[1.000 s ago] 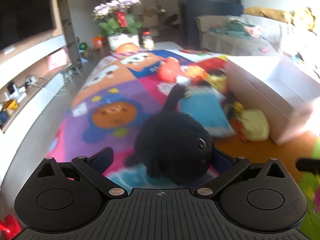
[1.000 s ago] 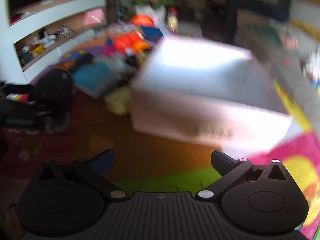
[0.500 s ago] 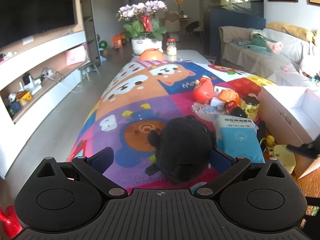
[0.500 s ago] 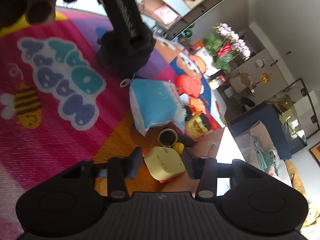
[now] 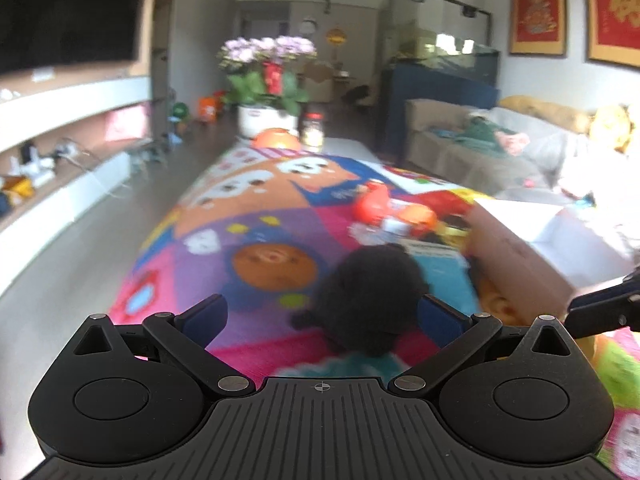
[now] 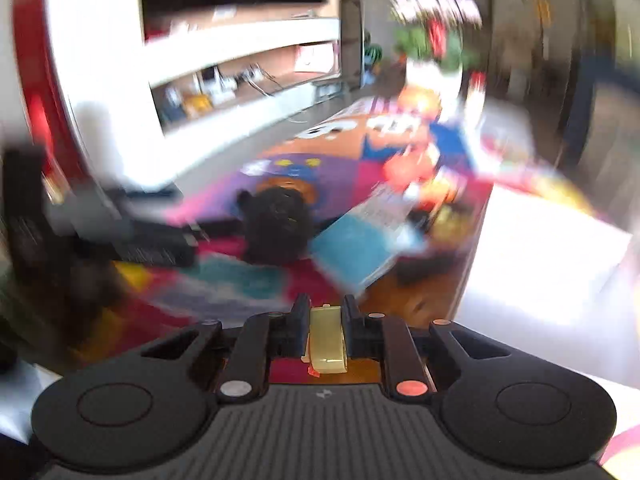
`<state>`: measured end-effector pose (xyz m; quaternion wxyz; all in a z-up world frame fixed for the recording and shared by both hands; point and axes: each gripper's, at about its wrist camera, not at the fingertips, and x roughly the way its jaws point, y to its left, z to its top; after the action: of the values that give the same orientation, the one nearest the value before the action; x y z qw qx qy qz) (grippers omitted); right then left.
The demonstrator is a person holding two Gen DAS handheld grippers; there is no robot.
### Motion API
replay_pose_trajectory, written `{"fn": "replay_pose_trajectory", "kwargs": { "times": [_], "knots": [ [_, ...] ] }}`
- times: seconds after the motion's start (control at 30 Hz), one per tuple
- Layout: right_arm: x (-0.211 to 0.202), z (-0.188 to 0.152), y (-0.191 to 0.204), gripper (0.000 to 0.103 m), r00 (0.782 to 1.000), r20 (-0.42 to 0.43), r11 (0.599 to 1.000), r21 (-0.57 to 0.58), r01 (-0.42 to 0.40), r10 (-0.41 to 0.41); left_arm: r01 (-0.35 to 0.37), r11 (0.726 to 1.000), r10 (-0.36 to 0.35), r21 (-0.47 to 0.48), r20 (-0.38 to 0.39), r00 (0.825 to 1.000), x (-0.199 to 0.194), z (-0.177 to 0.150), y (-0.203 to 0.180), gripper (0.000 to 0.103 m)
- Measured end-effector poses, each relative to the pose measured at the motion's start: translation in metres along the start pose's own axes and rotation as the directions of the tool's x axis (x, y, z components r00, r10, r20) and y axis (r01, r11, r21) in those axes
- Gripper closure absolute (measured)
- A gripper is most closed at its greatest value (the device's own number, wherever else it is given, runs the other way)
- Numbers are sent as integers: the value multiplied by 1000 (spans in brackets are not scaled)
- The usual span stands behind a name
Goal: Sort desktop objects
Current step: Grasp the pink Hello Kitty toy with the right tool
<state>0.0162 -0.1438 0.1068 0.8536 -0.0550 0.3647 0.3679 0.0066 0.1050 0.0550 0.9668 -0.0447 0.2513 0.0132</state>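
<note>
- Living-room surroundings frame both views: a long table under a colourful cartoon mat (image 5: pixel 256 240) runs away from the cameras; a potted orchid (image 5: pixel 267 80) stands at its far end; white wall shelves (image 5: pixel 72 152) line the left side and a sofa (image 5: pixel 500 148) the right.
- Both views are smeared by motion, the right wrist view heavily, so small toys cannot be told apart.
- Left gripper (image 5: pixel 320 320): its jaws stand wide; a black plush toy (image 5: pixel 370 292) sits on the mat between them, close against the right finger (image 5: pixel 440 318) and clear of the left finger; the blur leaves it uncertain whether that finger touches the plush.
- Right gripper (image 6: pixel 325 330): its jaws are drawn in narrow and clamp a pale yellow block (image 6: pixel 327 338) between the two pads; the block is lifted off the mat.
- In the right wrist view the plush (image 6: pixel 276 228) lies near the middle of the mat; a blue packet (image 6: pixel 360 248) lies just beside it on the right.
- A white cardboard box (image 5: pixel 560 240), open at the top, stands at the right edge of the table; in the right wrist view it (image 6: pixel 548 256) fills the right side.
- A cluster of red and orange toys (image 5: pixel 396 208) lies beyond the blue packet, between the plush and the far end of the table.
</note>
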Motion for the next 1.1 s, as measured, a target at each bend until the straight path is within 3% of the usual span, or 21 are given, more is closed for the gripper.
{"fn": "replay_pose_trajectory", "kwargs": {
  "times": [0.07,0.17,0.33,0.4,0.53,0.67,0.83,0.97,1.1],
  "knots": [
    [-10,-13,-14,86,1000,7,997,69,19,-20,37,999,-37,12,-12,999,0,-3,-8,0],
    [-26,-31,-21,83,982,74,985,39,170,-172,53,997,-52,50,-34,998,1,-6,-23,0],
    [-32,-35,-38,55,959,148,969,91,231,-243,63,997,-60,50,-73,996,11,-14,-39,0],
    [-21,-31,-43,50,951,164,963,104,247,-261,76,996,-71,55,-84,994,11,-18,-44,0],
    [20,-11,-50,50,958,136,965,101,241,-253,68,992,-58,105,-97,994,7,-29,-53,0],
    [20,-9,-45,50,963,171,976,104,192,-208,84,986,-68,141,-115,991,1,-39,-57,0],
    [-9,-33,-23,26,951,220,975,8,223,-219,63,995,-48,83,-170,984,12,-48,-50,0],
    [-13,-66,-5,25,958,166,966,-78,247,-232,64,996,-50,60,-204,978,19,-50,-52,0],
    [12,-76,-5,29,978,68,979,-38,202,-199,59,997,-44,58,-229,972,22,-51,-52,0]
  ]
}}
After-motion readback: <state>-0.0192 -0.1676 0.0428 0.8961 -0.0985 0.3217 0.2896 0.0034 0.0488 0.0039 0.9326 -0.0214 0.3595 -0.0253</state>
